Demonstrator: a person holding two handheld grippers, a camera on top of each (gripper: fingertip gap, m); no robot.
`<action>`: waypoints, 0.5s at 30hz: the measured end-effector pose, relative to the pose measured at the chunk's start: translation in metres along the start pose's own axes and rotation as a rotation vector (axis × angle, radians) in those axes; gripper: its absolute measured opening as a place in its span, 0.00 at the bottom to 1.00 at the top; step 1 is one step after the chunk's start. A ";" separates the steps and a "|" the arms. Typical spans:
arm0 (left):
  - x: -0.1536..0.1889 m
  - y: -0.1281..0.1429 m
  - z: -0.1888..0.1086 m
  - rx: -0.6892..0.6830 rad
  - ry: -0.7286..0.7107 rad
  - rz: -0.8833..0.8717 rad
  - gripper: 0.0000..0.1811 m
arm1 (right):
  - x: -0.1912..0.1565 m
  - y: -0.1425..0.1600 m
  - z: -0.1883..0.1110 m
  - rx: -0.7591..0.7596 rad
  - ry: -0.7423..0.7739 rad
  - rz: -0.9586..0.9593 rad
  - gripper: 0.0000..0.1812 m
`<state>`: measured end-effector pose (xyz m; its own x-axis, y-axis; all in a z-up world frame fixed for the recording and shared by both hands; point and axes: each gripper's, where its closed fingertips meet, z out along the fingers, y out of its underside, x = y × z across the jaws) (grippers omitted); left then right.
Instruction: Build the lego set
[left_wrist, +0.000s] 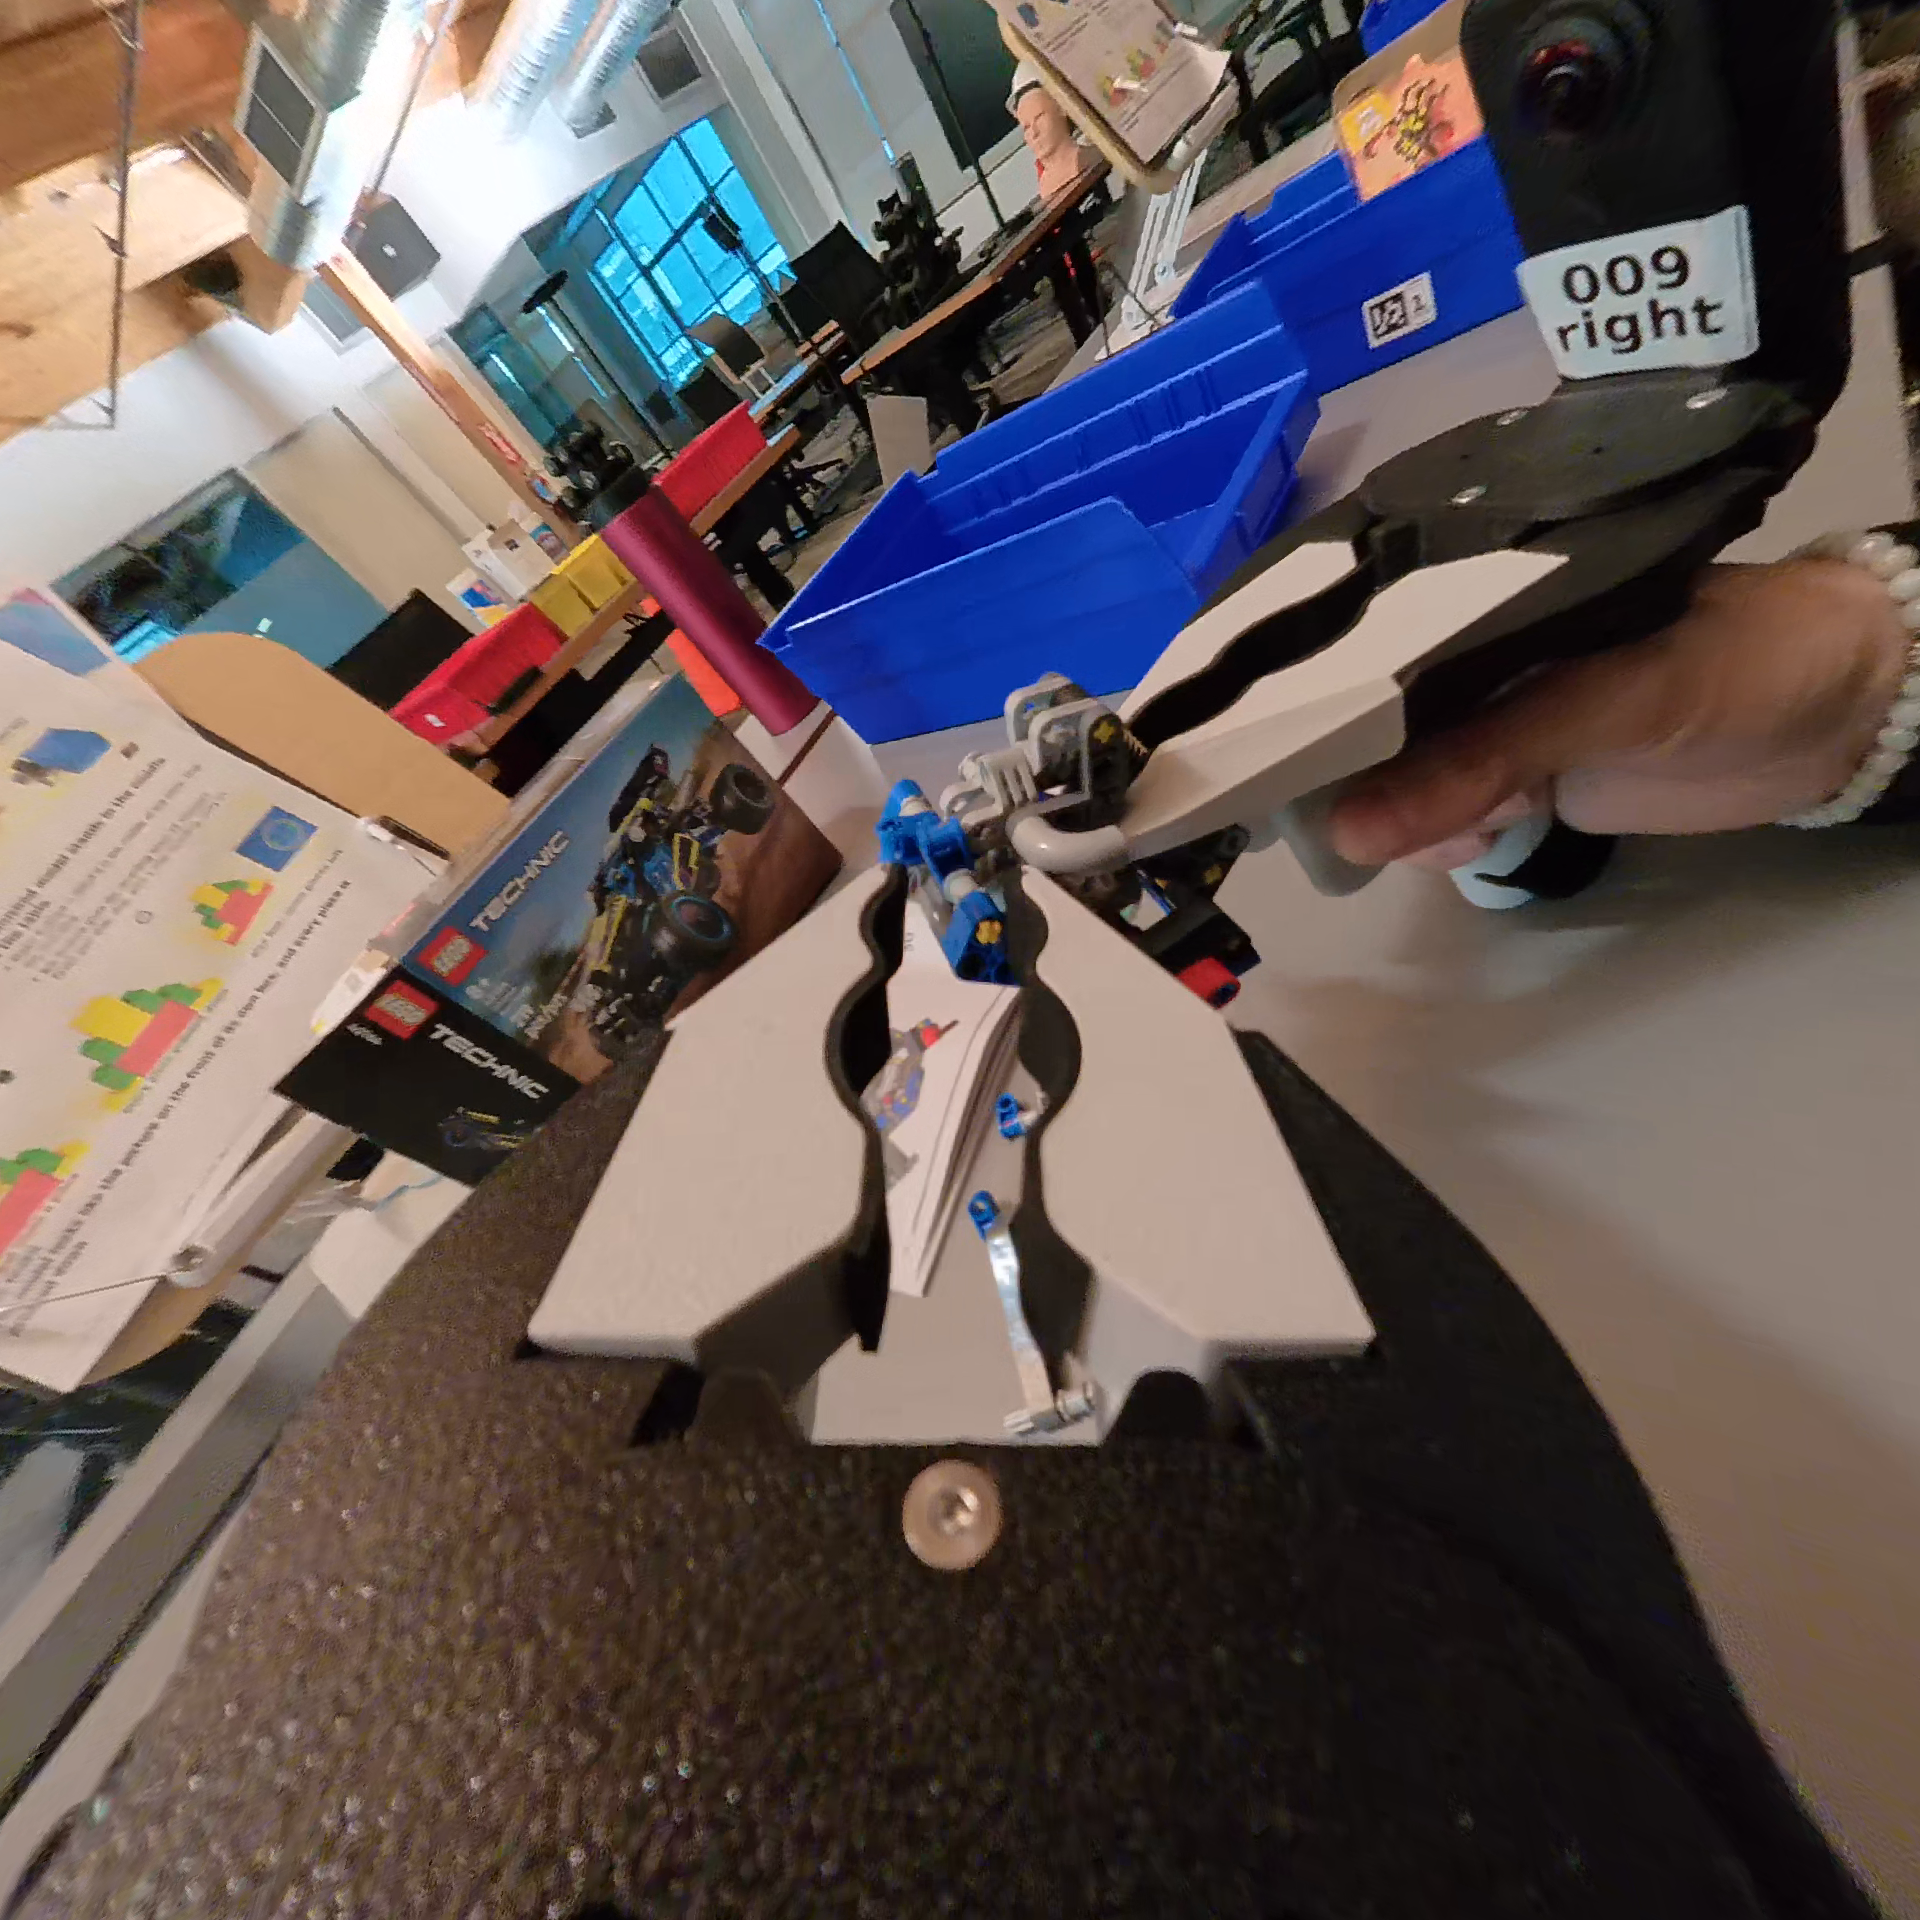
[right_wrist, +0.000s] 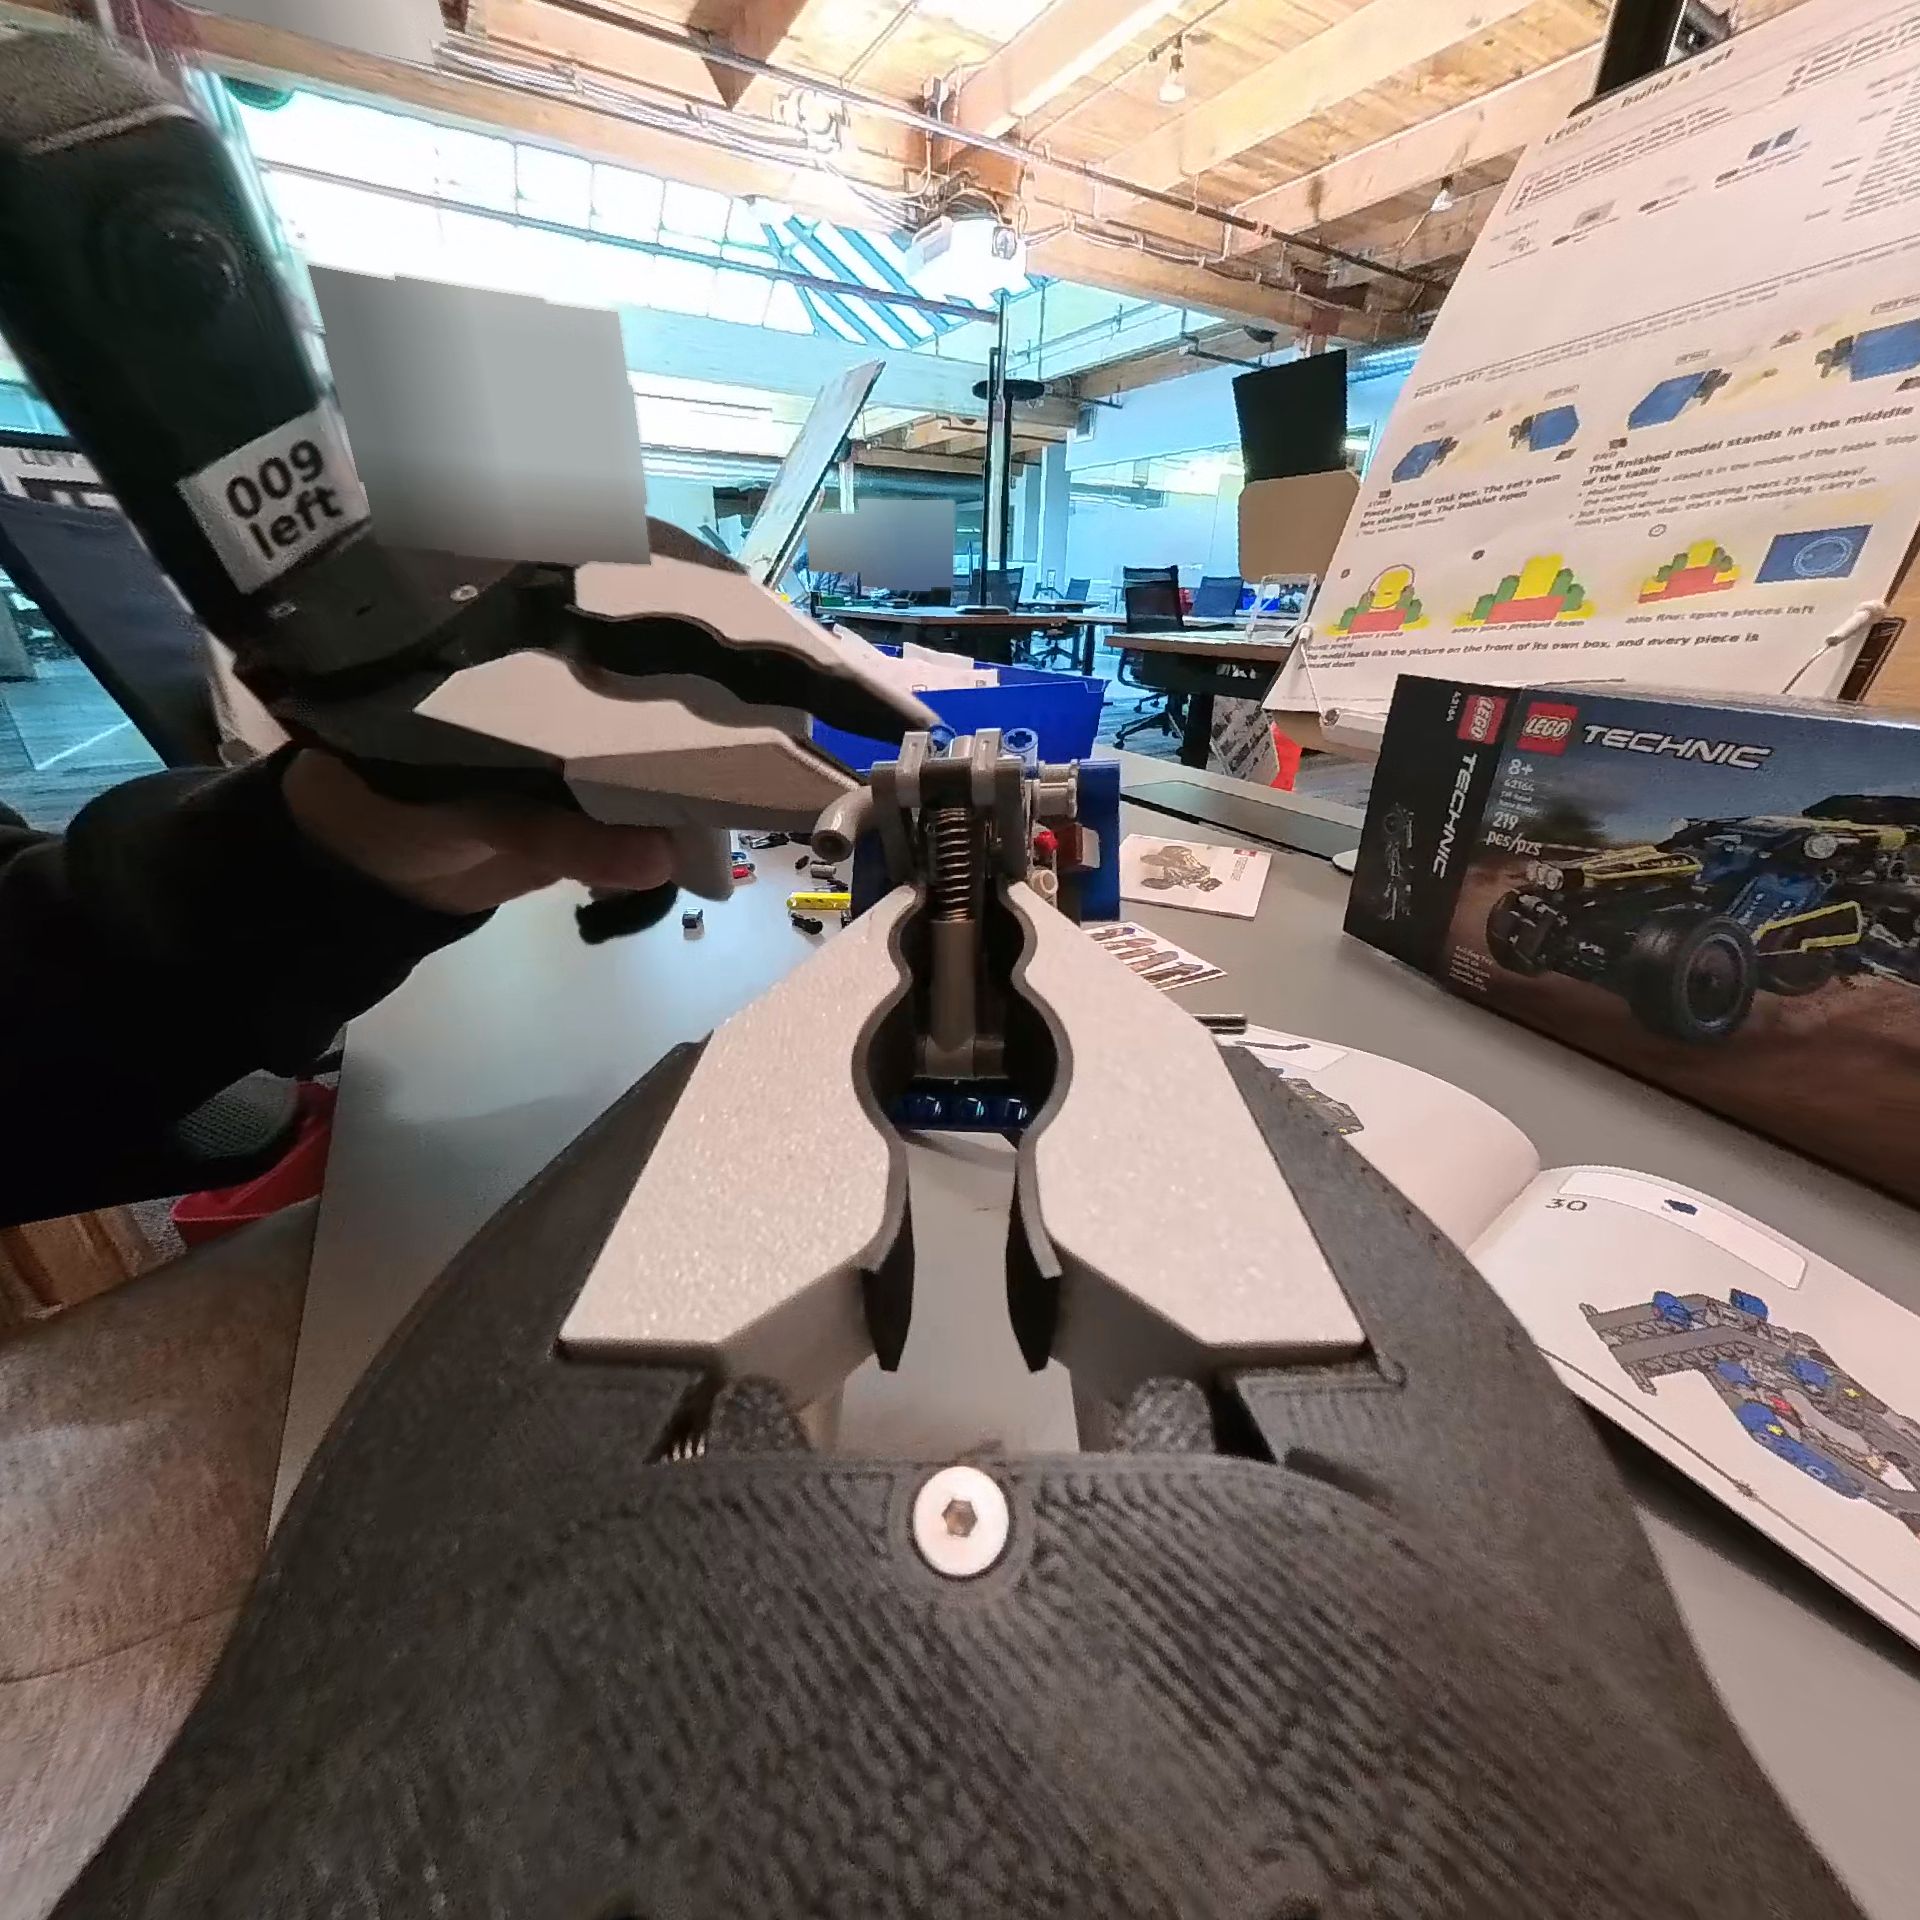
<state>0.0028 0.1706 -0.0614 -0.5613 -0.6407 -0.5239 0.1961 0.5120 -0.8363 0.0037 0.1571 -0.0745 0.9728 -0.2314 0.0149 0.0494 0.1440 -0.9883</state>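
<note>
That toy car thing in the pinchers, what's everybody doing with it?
A person is building a toy car with a hand-held gripper in each hand. The right gripper has its jaws closed on the half-built car, held up above the table. The left gripper has its tips at the car's blue end, though whether it grips is unclear. The instruction booklet lies open nearby, the set's box stands behind it, and loose pieces wait on the table.

open-plan workshop: exposed wood beam ceiling (right_wrist: 1195, 135) with silver ducting (left_wrist: 582, 52), big bright windows (left_wrist: 675, 234), white walls, rows of dark-framed wooden desks (left_wrist: 997, 270) and black office chairs (right_wrist: 1148, 592), grey table top (left_wrist: 1558, 1091) up front.
</note>
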 end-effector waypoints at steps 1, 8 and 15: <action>-0.001 0.000 0.000 -0.004 -0.012 0.012 0.09 | 0.000 0.000 0.000 -0.001 0.001 0.001 0.04; 0.004 0.004 0.002 -0.019 0.029 -0.036 0.06 | 0.000 0.001 0.000 -0.029 0.029 -0.077 0.04; 0.001 0.009 0.003 -0.013 0.021 -0.035 0.06 | 0.001 0.003 0.002 -0.099 0.073 -0.171 0.04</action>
<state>0.0067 0.1724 -0.0696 -0.5844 -0.6464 -0.4906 0.1656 0.4969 -0.8519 0.0050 0.1598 -0.0775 0.9331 -0.3136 0.1762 0.1864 0.0026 -0.9825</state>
